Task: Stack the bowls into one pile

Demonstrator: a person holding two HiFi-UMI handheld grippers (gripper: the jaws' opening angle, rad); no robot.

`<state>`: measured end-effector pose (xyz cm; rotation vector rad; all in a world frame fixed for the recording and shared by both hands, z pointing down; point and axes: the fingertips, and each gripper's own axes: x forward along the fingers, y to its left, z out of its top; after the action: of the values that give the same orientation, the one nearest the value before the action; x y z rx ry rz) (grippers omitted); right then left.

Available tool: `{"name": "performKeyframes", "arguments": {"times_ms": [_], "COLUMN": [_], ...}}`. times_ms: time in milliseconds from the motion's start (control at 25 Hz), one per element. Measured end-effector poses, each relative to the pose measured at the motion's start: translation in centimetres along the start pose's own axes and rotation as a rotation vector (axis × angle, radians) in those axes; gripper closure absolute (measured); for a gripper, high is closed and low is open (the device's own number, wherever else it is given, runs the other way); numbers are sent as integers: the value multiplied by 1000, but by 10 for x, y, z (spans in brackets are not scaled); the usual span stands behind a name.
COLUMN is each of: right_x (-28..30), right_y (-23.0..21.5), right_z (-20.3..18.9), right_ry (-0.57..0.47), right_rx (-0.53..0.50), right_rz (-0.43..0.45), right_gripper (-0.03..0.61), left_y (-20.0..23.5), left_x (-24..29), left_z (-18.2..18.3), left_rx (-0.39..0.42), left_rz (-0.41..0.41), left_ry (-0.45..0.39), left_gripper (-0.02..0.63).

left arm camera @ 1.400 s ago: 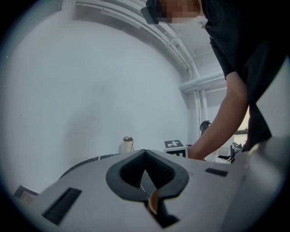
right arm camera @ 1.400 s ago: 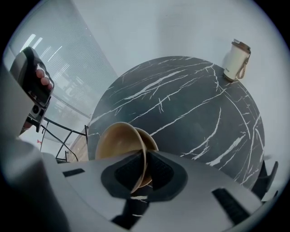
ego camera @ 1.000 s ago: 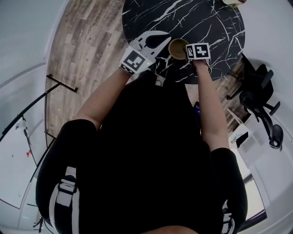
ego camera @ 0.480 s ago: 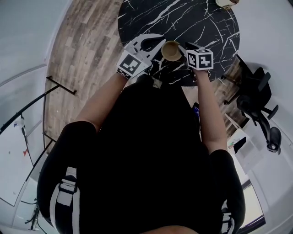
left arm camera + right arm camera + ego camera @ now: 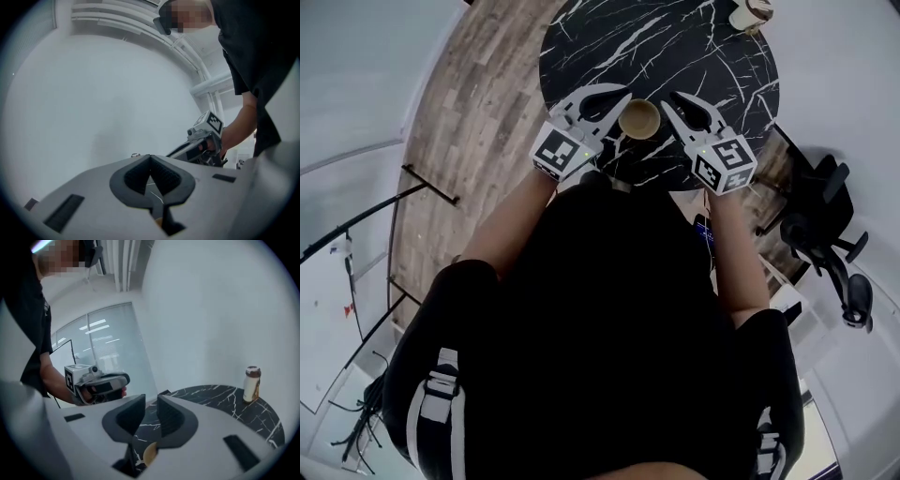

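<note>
Black marble table [image 5: 675, 47] on plank floor [image 5: 478, 122] bears a bowl [image 5: 638, 119].

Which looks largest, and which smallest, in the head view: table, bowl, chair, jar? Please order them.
1. table
2. chair
3. bowl and jar: they look about alike. The jar is farther away and sits at the picture's edge, so I do not rank these two.

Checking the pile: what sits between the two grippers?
Head view: the bowl stands between the left gripper and the right gripper, whose empty jaws have just been closing.
</note>
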<state>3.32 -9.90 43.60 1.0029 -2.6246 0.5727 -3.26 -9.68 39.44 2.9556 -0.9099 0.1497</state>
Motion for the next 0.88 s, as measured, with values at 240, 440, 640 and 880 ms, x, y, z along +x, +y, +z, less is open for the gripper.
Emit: {"name": "performKeyframes", "arguments": {"times_ms": [240,440,640,880], "right_x": [-26,-45,-61,-70], "right_y": [20,34,44,44], "right_z": [33,52,74,88], "right_ry": [-89,-149,-239,-312], "right_rx": [-68,-146,-209,-234], "right_rz": [78,86,51,-18], "right_gripper": [577,578,578,578], "left_y": [-10,-22,-32,-40], "left_x": [2,4,6,2], "left_z": [21,32,46,64], "left_rx": [12,8,-11,-11], "left_rz": [10,-6,-28,-37], "left_ry": [-25,-42,-67,-92], "left_gripper": [609,609,609,609]}}
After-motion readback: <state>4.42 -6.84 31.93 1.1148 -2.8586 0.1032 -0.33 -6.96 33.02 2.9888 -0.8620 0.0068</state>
